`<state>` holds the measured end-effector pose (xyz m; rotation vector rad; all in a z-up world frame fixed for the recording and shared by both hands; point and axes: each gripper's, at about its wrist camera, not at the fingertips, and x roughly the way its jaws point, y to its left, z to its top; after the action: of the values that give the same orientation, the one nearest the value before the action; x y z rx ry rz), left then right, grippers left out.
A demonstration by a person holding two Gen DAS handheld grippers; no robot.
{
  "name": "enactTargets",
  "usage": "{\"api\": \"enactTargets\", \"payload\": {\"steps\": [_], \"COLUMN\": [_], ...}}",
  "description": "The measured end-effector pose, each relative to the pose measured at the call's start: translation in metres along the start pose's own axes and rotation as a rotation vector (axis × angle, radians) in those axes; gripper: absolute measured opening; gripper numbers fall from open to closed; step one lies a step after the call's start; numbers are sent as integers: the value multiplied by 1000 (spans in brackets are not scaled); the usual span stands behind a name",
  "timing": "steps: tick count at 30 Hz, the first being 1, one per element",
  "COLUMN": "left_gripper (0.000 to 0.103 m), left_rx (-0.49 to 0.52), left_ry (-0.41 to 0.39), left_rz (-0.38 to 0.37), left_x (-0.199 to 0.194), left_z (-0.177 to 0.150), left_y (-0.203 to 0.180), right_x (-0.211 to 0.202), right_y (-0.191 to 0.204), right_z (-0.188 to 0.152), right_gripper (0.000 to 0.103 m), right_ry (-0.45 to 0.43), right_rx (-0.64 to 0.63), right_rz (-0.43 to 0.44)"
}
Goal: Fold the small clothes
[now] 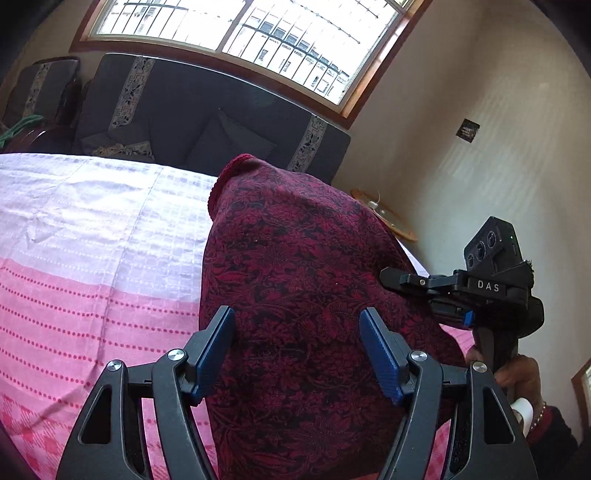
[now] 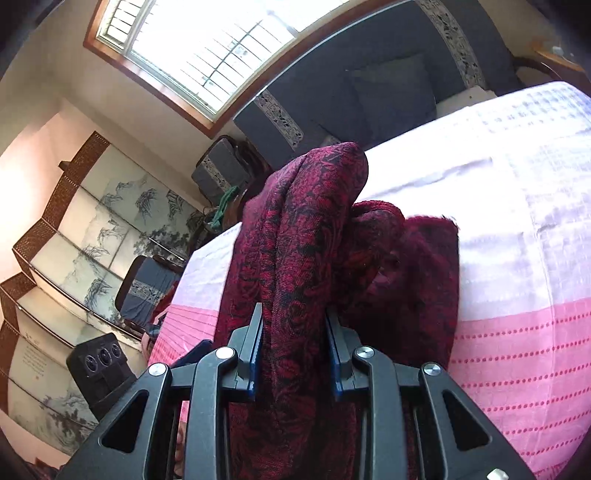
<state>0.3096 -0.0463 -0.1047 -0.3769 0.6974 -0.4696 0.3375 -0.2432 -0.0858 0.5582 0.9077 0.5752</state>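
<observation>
A dark red garment with a black floral print (image 1: 295,266) lies partly lifted over a pink and white cloth (image 1: 92,236). My left gripper (image 1: 297,325) is open, its blue pads (image 1: 218,350) standing either side of the fabric without pinching it. My right gripper (image 2: 293,332) is shut on a raised fold of the same garment (image 2: 306,229), which stands up bunched between its fingers. In the left wrist view the right gripper (image 1: 402,280) pinches the garment's right edge. The garment's far part (image 2: 421,266) rests on the cloth.
The pink and white cloth (image 2: 517,221) covers the work surface. A dark grey sofa with cushions (image 1: 207,122) stands behind it under a window (image 1: 258,33). A painted folding screen (image 2: 85,240) stands at the left. A small wooden table (image 1: 384,214) stands by the wall.
</observation>
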Motion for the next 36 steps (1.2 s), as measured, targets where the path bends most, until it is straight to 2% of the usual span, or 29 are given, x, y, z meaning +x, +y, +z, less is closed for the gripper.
{"api": "enactTargets", "payload": {"steps": [2,5,10,12,16,18,24,28,32,36], "left_gripper": [70,70,70,70,73,76,83,88,89,92], "left_rx": [-1,9,21,54,86,97,78,47,32,12], "left_ry": [5,9,1,0,-2,-9,-6,-2,-3,13], "left_rz": [14,15,25,52,89,94,99,104,122,131], "left_x": [7,6,10,19,31,33,38,41,43,46], "left_z": [-5,-4,8,7,-1,-2,-3,-2,-4,-6], "left_y": [-1,-4,-15,-20,-28,-31,-24,-19,-16,-13], "right_x": [7,2,-21,-22,-8,2,1,-9,-30,-19], "right_y": [-25,-52,-27,-21,-35,-45,-51,-38,0,36], "right_z": [-17,-28,-18,-13,-10,-18,-27,-26,-21,-2], "right_gripper": [26,23,19,19,18,18,18,24,26,27], "right_ry": [9,-28,-79,-88,-75,-55,-83,-117,-198,-166], "right_rx": [55,147,62,22,32,63,70,46,-58,-206], "right_rz": [4,71,74,24,-1,19,35,12,-96,-146]}}
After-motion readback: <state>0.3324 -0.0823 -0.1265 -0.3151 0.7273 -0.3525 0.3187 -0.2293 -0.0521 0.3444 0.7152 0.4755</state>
